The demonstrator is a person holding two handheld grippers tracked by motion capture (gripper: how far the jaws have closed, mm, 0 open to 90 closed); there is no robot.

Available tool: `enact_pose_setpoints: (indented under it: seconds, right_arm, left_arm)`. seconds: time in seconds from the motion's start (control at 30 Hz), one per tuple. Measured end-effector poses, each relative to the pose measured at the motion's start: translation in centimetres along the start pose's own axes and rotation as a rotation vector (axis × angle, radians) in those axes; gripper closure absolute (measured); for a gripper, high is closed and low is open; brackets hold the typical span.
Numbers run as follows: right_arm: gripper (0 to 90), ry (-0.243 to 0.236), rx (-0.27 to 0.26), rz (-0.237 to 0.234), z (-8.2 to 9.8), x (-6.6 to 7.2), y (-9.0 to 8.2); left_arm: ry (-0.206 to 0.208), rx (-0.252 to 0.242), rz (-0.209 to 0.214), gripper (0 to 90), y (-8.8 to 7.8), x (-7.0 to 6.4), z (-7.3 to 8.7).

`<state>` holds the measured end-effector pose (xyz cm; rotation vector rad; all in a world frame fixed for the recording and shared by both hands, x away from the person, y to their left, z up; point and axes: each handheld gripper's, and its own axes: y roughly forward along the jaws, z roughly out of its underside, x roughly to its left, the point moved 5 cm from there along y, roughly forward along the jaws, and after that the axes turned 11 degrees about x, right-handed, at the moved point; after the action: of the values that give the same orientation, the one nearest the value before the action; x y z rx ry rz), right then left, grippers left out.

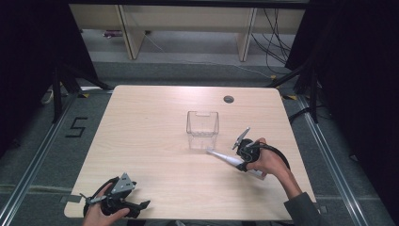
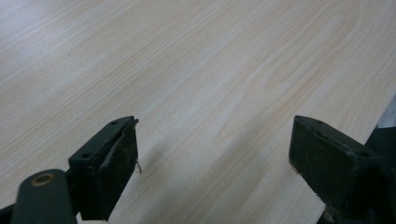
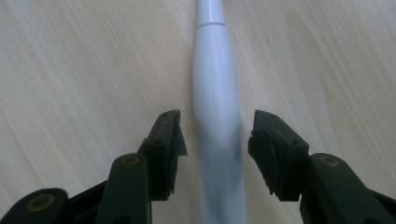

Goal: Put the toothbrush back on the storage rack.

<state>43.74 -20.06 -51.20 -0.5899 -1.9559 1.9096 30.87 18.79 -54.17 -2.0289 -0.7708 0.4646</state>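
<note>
A white, rounded handle, like that of an electric toothbrush (image 1: 226, 159), lies flat on the wooden table (image 1: 150, 141), right of centre. My right gripper (image 1: 241, 162) hangs over it. In the right gripper view the white handle (image 3: 217, 116) runs straight between the two black fingers (image 3: 166, 149); small gaps show on both sides, so the pads do not press on it. A clear plastic box (image 1: 203, 128) stands upright just beyond the handle's narrow end. My left gripper (image 1: 141, 207) rests near the table's front left edge, its jaws wide apart over bare wood (image 2: 210, 93) with nothing between them.
A round cable hole (image 1: 228, 99) sits in the table's far right part. Dark curtains flank both sides. Beyond the far edge stand pale wooden furniture legs (image 1: 131, 33) and loose cables (image 1: 275, 42) on the floor.
</note>
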Motion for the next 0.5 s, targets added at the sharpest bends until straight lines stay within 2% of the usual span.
enact_pose_setpoints:
  seconds: [0.07, 0.1, 0.23, 0.27, 0.33, 0.37, 0.4, 0.5]
  right_arm:
    - [53.7, 0.007, -0.007, 0.005, -0.09, 0.03, 0.19]
    - [55.4, -0.016, 0.006, 0.001, -0.31, -0.1, 0.47]
    - [58.0, -0.029, 0.033, -0.006, -0.54, -0.07, 0.56]
    - [58.1, -0.049, 0.037, -0.005, -0.63, -0.14, 0.61]
    - [58.5, -0.032, 0.055, -0.007, -0.67, -0.03, 0.62]
    - [59.9, -0.051, 0.057, -0.011, -0.78, -0.19, 0.66]
    - [60.4, -0.035, 0.065, -0.009, -0.8, -0.19, 0.67]
    - [61.1, -0.043, 0.072, -0.017, -0.82, -0.43, 0.86]
  left_arm:
    - [0.0, 0.0, 0.0, 15.2, 0.01, 0.01, 0.0]
    - [0.0, 0.0, 0.0, 15.3, 0.01, 0.01, -0.01]
    - [-0.001, -0.005, 0.002, 15.3, 0.08, 0.04, -0.02]
    - [-0.001, -0.005, 0.002, 15.3, 0.08, 0.03, -0.02]
    - [0.0, 0.001, 0.0, 15.3, 0.01, 0.01, 0.0]
    - [0.0, 0.0, 0.0, 15.2, 0.01, 0.01, 0.0]
    - [0.0, 0.0, 0.0, 15.3, 0.01, 0.01, 0.0]
    - [-0.001, -0.005, 0.002, 15.2, 0.08, 0.03, -0.02]
